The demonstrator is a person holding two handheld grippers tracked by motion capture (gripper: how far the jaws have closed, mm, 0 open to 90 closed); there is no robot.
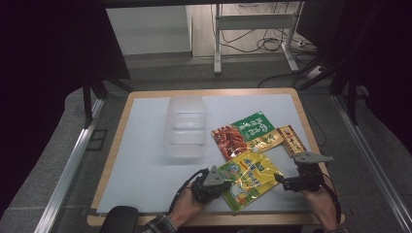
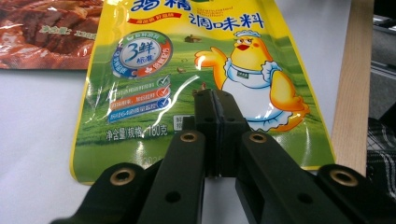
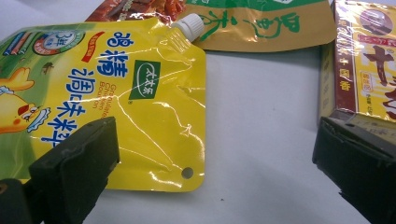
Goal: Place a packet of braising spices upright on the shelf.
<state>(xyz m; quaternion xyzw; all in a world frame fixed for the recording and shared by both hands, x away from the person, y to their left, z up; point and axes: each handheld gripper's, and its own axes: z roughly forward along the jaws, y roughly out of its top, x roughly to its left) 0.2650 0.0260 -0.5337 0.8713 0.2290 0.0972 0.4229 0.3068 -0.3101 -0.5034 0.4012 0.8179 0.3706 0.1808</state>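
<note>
The yellow chicken-bouillon spout pouch point(image 1: 248, 178) lies flat at the near table edge, between your grippers. Your left gripper point(image 2: 215, 100), jaws pressed together, hovers over its bottom edge; your right gripper point(image 3: 210, 158) is spread wide. Slide one right jaw beneath the pouch's corner. The right gripper view reveals its white cap point(image 3: 191, 24).

yellow pouch point(image 2: 187, 84) reads "3鲜", "180克"

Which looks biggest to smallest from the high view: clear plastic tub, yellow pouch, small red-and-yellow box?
1. Clear plastic tub
2. Yellow pouch, somewhat nearer the camera, so this gap is unsure
3. Red-and-yellow box, clearly smallest
</note>
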